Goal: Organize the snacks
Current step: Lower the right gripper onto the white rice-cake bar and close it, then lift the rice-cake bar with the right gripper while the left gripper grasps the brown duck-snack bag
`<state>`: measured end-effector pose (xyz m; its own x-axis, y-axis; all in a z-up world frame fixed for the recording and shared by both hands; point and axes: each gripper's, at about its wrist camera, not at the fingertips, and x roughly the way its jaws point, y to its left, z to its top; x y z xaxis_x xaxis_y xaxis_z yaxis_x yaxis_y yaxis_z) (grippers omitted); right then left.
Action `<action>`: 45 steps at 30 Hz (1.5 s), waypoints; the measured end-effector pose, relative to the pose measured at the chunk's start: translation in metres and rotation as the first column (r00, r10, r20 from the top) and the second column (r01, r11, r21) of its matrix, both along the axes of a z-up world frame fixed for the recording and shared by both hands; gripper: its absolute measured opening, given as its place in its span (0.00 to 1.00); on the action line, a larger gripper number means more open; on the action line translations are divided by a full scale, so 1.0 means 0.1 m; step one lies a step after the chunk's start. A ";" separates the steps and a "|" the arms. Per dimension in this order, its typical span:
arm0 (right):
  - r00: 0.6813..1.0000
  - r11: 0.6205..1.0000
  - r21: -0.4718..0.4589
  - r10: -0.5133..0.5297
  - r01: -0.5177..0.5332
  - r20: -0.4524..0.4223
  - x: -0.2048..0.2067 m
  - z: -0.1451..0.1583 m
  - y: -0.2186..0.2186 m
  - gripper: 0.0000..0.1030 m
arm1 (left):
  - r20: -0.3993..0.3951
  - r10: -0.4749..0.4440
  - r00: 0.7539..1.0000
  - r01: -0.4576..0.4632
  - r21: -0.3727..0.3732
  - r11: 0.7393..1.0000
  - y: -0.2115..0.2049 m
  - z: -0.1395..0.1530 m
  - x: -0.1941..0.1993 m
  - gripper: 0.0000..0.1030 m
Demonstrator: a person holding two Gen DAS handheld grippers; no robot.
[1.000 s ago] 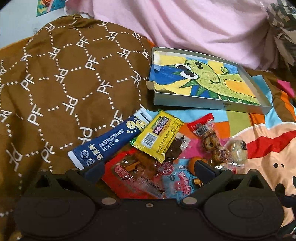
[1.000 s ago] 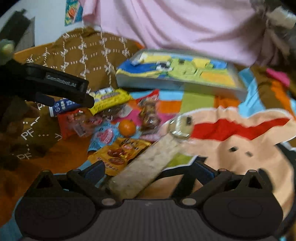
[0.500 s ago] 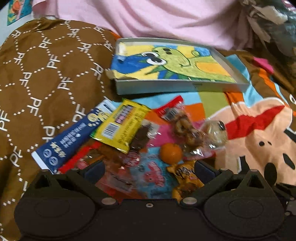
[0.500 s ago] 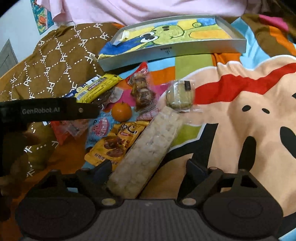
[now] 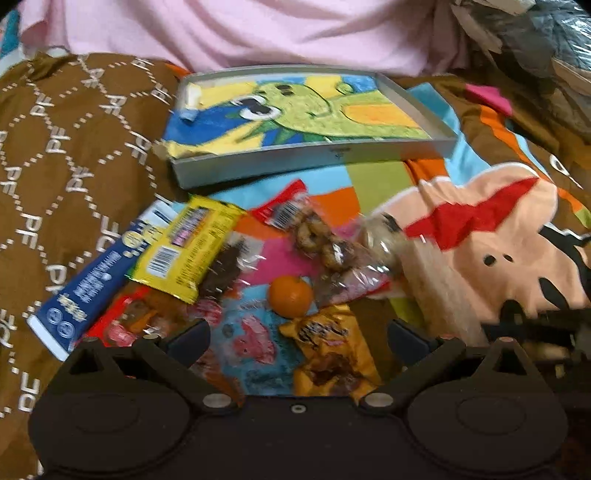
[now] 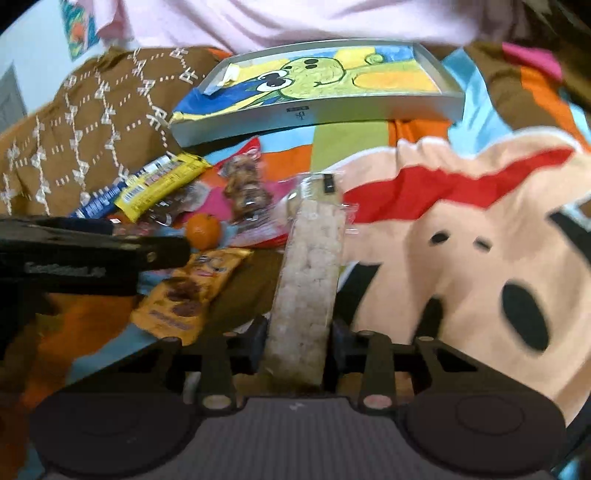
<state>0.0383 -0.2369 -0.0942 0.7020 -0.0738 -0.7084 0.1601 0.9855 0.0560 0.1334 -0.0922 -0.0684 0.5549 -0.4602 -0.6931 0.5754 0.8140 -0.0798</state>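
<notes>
Right wrist view: right gripper (image 6: 295,341) clamped on the near end of a long clear pack of pale puffed rice (image 6: 308,269), both fingers pressed against its sides, the pack running straight ahead toward the grey tray (image 6: 314,114). Far end of the pack overlapping a round biscuit in clear wrap (image 6: 314,188). Left of the pack: an orange-yellow cookie bag (image 6: 188,291), a small orange (image 6: 203,230), a clear bag of brown knotted snacks (image 6: 245,190), a yellow wrapper (image 6: 159,186) and a blue sachet (image 6: 98,201), all bunched together on the cartoon bedspread (image 6: 480,240). Left gripper (image 6: 147,253) seen side-on at the left edge, just beside the orange.

Left wrist view: left gripper (image 5: 297,341) spread wide, holding nothing, poised over a blue wrapper with pink print (image 5: 255,339) and the cookie bag (image 5: 332,350). Red packet (image 5: 125,325) under the left finger. Tray (image 5: 314,157) beyond the pile, lined with a green cartoon drawing, otherwise without snacks. Brown patterned cushion (image 5: 74,166) at the left, touching the tray's corner. Pink cloth (image 5: 258,33) behind.
</notes>
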 end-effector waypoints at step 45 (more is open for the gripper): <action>0.997 0.996 0.046 0.080 -0.080 0.003 0.30 -0.03 -0.47 0.47 | -0.207 -0.006 0.978 0.028 0.106 0.994 -0.47 -0.30 0.21 0.56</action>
<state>0.0683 -0.2842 -0.0972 0.7048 0.0155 -0.7092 0.0809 0.9915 0.1021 0.1545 -0.1388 -0.0985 0.3878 -0.3842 -0.8379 0.5694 0.8146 -0.1100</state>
